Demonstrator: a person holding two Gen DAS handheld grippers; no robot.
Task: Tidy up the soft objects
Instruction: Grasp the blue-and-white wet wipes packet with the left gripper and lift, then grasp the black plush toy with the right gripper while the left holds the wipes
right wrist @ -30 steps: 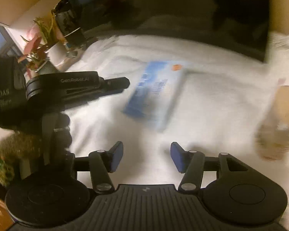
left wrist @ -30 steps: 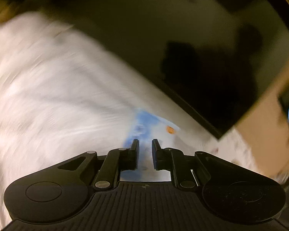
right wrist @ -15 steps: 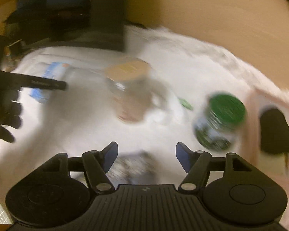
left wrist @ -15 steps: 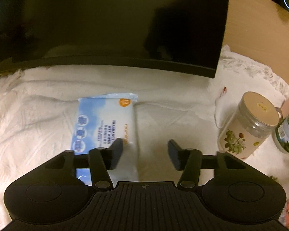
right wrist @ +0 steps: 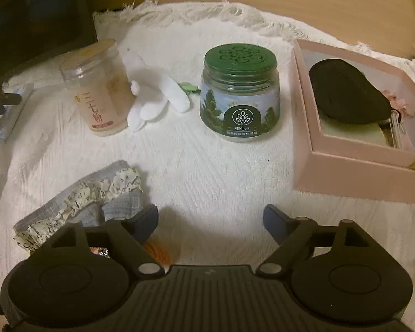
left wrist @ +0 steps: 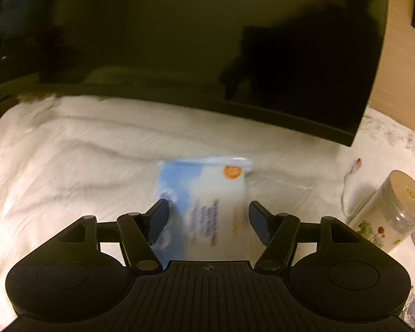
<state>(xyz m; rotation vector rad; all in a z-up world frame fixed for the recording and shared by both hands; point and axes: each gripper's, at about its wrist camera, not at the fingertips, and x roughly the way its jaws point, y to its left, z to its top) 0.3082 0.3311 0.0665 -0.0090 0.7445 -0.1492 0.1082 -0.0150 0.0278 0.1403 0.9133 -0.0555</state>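
Both claws are spread and hold nothing. Earlier frames confirm that the jaws of each have just been opening.

**Left claw** [left wrist: 209, 217]. The wet-wipes pack [left wrist: 207, 207] lies flat on the white cloth [left wrist: 69, 166] in front of the dark monitor [left wrist: 179, 41], between the spread jaws. No pad presses on it. The view is blurred, so contact at the left pad cannot be ruled out.

- Risk: the pack is soft and slick. If the jaws close on its flat faces near one edge, it may buckle or slide out.
- Risk: a low approach may pinch the cloth together with the pack and drag the cloth, disturbing the clear jar [left wrist: 393, 210], which stands to the right of the pack.

**Right claw** [right wrist: 210, 221]. It hovers over bare cloth with nothing between the jaws. Positions relative to the green-lidded jar [right wrist: 239, 96]:

- white glove [right wrist: 152, 102]: just left, lying against the pale jar [right wrist: 96, 88]
- grey frilled fabric piece [right wrist: 80, 199]: well nearer the camera and left, beside the left jaw
- pink box [right wrist: 354, 163]: right, open, with a dark soft item [right wrist: 348, 91] already inside

Likely faults:

- Reaching for the glove may tip the pale jar, which touches it; the jar appears tall and narrow.
- A sweep toward the box may strike the green-lidded jar or the box wall.
- The frilled piece is loose; a grasp on its edge alone may let it unfold and trail across the jars.
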